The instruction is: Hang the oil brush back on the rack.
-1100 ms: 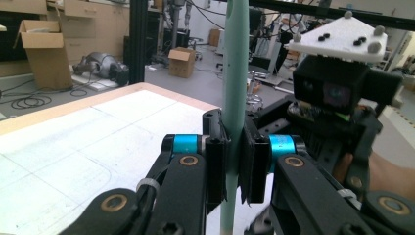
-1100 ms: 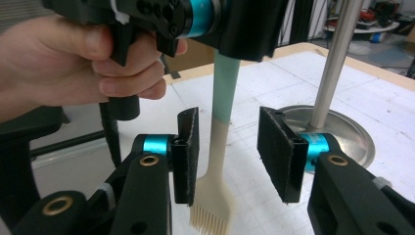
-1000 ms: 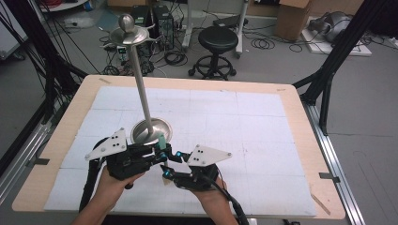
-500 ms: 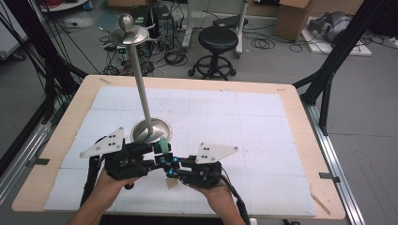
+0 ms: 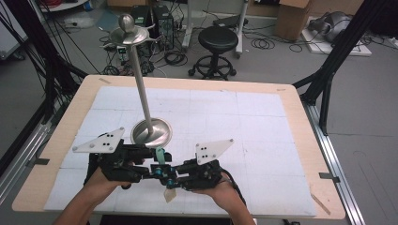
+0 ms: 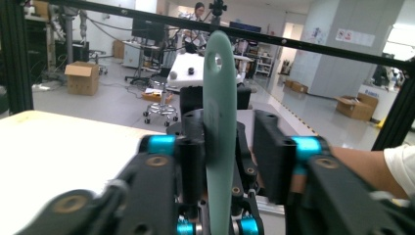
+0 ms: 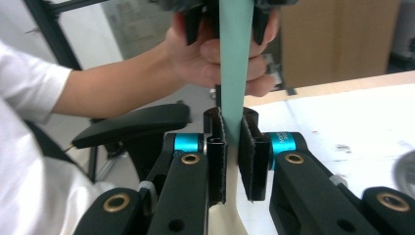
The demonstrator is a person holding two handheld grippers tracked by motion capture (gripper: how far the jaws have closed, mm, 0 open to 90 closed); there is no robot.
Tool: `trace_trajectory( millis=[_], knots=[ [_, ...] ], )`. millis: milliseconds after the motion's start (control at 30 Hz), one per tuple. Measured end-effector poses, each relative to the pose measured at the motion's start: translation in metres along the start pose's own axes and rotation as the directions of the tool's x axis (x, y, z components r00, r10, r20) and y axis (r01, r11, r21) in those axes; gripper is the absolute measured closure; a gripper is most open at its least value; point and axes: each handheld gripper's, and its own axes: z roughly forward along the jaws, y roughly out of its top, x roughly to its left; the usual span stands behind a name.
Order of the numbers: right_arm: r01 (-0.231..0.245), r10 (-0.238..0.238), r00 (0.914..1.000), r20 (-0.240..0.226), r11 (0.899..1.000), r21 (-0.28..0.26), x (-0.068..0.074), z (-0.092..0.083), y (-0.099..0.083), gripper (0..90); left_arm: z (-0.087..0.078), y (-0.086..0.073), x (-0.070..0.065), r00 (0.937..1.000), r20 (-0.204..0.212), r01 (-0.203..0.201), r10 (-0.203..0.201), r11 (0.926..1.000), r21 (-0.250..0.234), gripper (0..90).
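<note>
Spatula (image 7: 236, 73) (teal handle, cream blade) clamped in right tongs (image 7: 231, 161), left tongs (image 6: 220, 171) apart around it, hanging hole in left gripper view

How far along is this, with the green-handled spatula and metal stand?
Done: the spatula is picked up. In hand: the right gripper, jaws just closed, clamps its handle; the left gripper's jaws, just closing, flank the holed end without pressing. Left: probably hanging it on the stand, which carries nothing yet.

A grey floor (image 5: 366, 117) strewn with cables surrounds the wooden table (image 5: 300, 117), with a black stool (image 5: 217, 42), cardboard boxes (image 5: 293, 18) and what may be computer cases (image 5: 155, 21) behind.
</note>
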Motion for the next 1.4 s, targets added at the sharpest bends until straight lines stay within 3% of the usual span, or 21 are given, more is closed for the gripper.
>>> trace_trajectory(
  millis=[100,233,333,400,433,533,667,733,767,833,867,933,967,1033,1167,1233,1333,1400],
  knots=[
    [0.004,-0.004,0.9996,-0.027,1.000,-0.002,0.000,0.001,0.000,83.5,0.000,0.000,0.000,0.9999,-0.004,-0.013,0.013,0.9999,0.005,76.5],
    [0.014,-0.014,0.9994,-0.030,1.000,0.011,0.001,0.001,0.000,83.6,0.000,0.000,-0.002,0.9998,-0.013,-0.018,0.018,0.9996,0.020,78.5],
    [0.019,-0.019,0.9998,0.006,1.000,0.014,0.001,0.000,0.000,81.5,0.000,0.001,-0.005,0.9967,-0.075,-0.030,0.031,0.9993,0.023,79.4],
    [-0.013,0.015,0.9982,0.059,1.000,-0.019,0.001,-0.002,0.000,60.5,-0.001,0.001,-0.006,0.9906,-0.130,-0.041,0.044,0.9988,0.026,79.9],
    [-0.037,0.040,0.9941,0.101,0.999,-0.026,0.002,-0.003,0.000,54.1,-0.001,0.001,-0.006,0.9864,-0.159,-0.040,0.044,0.9988,0.026,80.0],
    [-0.016,0.022,0.9714,0.236,1.000,-0.025,0.007,-0.003,0.000,48.8,-0.001,0.002,-0.007,0.9712,-0.233,-0.047,0.050,0.9987,0.018,80.5],
    [0.045,-0.024,0.9229,0.384,0.998,-0.045,0.016,-0.001,0.001,49.5,0.000,0.002,-0.008,0.9417,-0.333,-0.048,0.050,0.9988,0.014,81.0],
    [0.065,-0.038,0.9041,0.426,0.997,-0.049,0.018,0.000,0.001,51.2,0.002,0.002,-0.008,0.9228,-0.381,-0.052,0.054,0.9985,0.015,81.3],
    [0.077,-0.052,0.8899,0.453,0.996,-0.036,0.019,0.002,0.001,51.4,0.004,0.001,-0.008,0.9147,-0.400,-0.054,0.055,0.9984,0.014,81.4],
    [0.082,-0.061,0.8740,0.482,0.996,-0.021,0.021,0.005,0.001,54.8,0.006,0.001,-0.007,0.8997,-0.433,-0.054,0.053,0.9985,0.010,81.7],
    [0.085,-0.062,0.8635,0.500,0.996,-0.023,0.021,0.007,0.001,55.2,0.007,0.000,-0.007,0.8931,-0.447,-0.054,0.050,0.9985,0.003,81.8],
    [0.081,-0.058,0.8540,0.517,0.996,-0.022,0.021,0.009,0.001,57.9,0.009,0.000,-0.007,0.8825,-0.468,-0.054,0.044,0.9985,-0.008,82.0],
    [0.078,-0.056,0.8399,0.540,0.997,-0.018,0.021,0.010,0.002,58.7,0.010,-0.001,-0.007,0.8761,-0.480,-0.059,0.048,0.9982,-0.009,82.0],
    [0.066,-0.049,0.8303,0.555,0.998,-0.011,0.020,0.013,0.003,62.2,0.013,-0.001,-0.008,0.8652,-0.499,-0.060,0.045,0.9981,-0.015,82.1],
    [0.061,-0.049,0.8011,0.597,0.998,0.000,0.021,0.017,0.006,64.9,0.016,-0.002,-0.007,0.8485,-0.528,-0.063,0.037,0.9975,-0.031,82.3],
    [0.055,-0.047,0.7928,0.608,0.998,0.006,0.021,0.019,0.007,66.0,0.017,-0.002,-0.008,0.8388,-0.543,-0.065,0.034,0.9972,-0.038,82.3],
    [0.048,-0.043,0.7862,0.616,0.999,0.008,0.021,0.022,0.007,72.9,0.018,-0.002,-0.009,0.8303,-0.557,-0.059,0.028,0.9975,-0.038,82.4],
    [0.035,-0.024,0.7869,0.617,0.999,-0.006,0.019,0.021,0.007,76.3,0.018,-0.002,-0.009,0.8254,-0.564,-0.059,0.028,0.9975,-0.038,82.4]
  ],
)
